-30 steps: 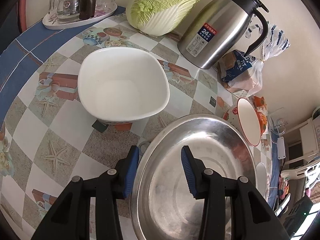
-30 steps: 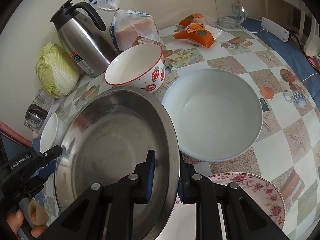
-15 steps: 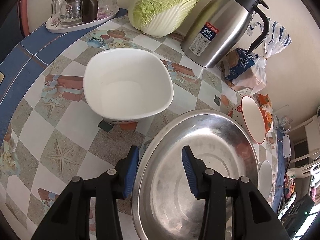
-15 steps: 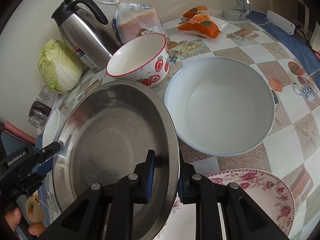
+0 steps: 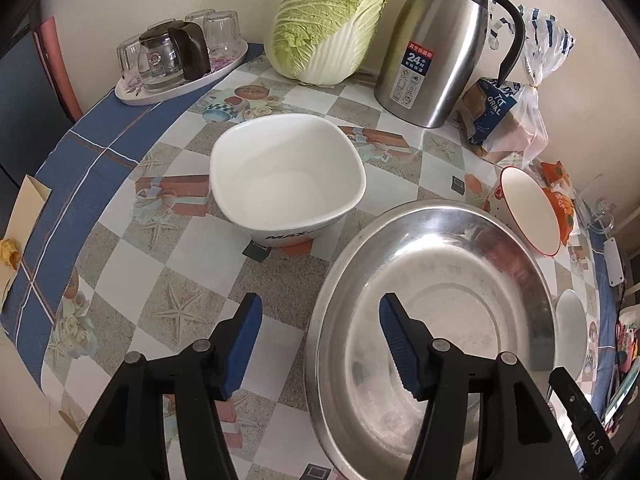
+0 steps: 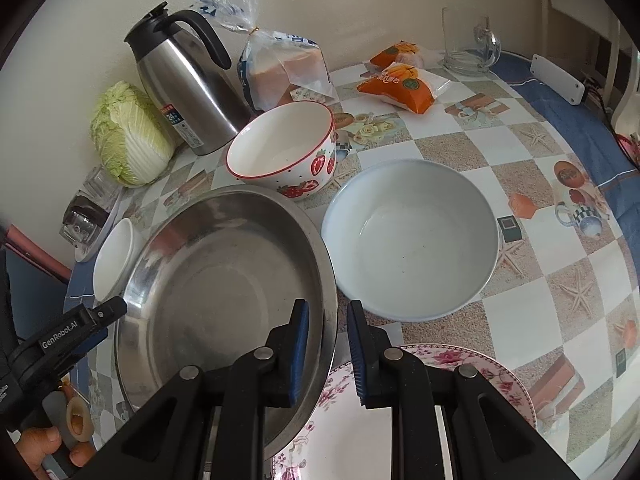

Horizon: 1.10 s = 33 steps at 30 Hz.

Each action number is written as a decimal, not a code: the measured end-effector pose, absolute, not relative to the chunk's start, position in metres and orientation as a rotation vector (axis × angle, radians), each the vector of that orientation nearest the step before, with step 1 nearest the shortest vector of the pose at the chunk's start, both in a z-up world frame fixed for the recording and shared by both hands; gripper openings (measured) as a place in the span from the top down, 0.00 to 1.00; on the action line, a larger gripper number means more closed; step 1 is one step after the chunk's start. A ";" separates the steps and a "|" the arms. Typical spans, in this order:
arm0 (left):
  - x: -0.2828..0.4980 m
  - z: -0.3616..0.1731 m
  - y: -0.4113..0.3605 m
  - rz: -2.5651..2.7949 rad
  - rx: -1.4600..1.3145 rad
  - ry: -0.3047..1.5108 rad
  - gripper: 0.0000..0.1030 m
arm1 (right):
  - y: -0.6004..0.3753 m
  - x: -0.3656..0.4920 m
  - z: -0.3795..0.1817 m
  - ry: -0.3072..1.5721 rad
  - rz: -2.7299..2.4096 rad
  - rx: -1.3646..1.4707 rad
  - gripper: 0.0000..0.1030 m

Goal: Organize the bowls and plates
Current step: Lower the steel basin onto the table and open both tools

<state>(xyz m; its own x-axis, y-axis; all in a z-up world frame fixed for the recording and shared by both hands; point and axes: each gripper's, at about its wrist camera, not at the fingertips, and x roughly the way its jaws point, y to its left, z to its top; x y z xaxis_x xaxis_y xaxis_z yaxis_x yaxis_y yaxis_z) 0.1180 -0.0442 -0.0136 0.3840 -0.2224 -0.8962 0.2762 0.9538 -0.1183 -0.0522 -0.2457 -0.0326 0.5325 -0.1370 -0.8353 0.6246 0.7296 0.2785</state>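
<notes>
Beside steel basin (image 6: 224,280), floral plate (image 6: 460,364) (right-wrist only)

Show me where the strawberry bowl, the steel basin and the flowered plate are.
strawberry bowl (image 6: 308,164), right wrist view, on its outer wall by the strawberries.
steel basin (image 6: 224,280), right wrist view, on its inner bottom.
flowered plate (image 6: 496,372), right wrist view, on its patterned rim.
</notes>
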 end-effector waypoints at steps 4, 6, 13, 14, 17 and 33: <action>0.114 -0.012 -0.045 -0.287 0.066 1.120 0.22 | -0.240 -0.052 -0.026 0.903 -0.483 0.558 0.67; 0.112 -0.011 -0.046 -0.280 0.069 1.116 0.20 | -0.236 -0.052 -0.024 0.903 -0.474 0.540 0.60; 0.109 -0.011 -0.046 -0.262 0.067 1.099 0.16 | -0.236 -0.050 -0.026 0.916 -0.475 0.514 0.39; 0.109 -0.011 -0.045 -0.262 0.059 1.097 0.16 | -0.236 -0.049 -0.026 0.920 -0.474 0.510 0.35; 0.109 -0.011 -0.044 -0.266 0.048 1.089 0.16 | -0.235 -0.047 -0.029 0.933 -0.471 0.495 0.27; 0.098 0.001 -0.040 -0.223 0.067 1.032 0.01 | -0.224 -0.048 -0.021 0.889 -0.448 0.429 0.00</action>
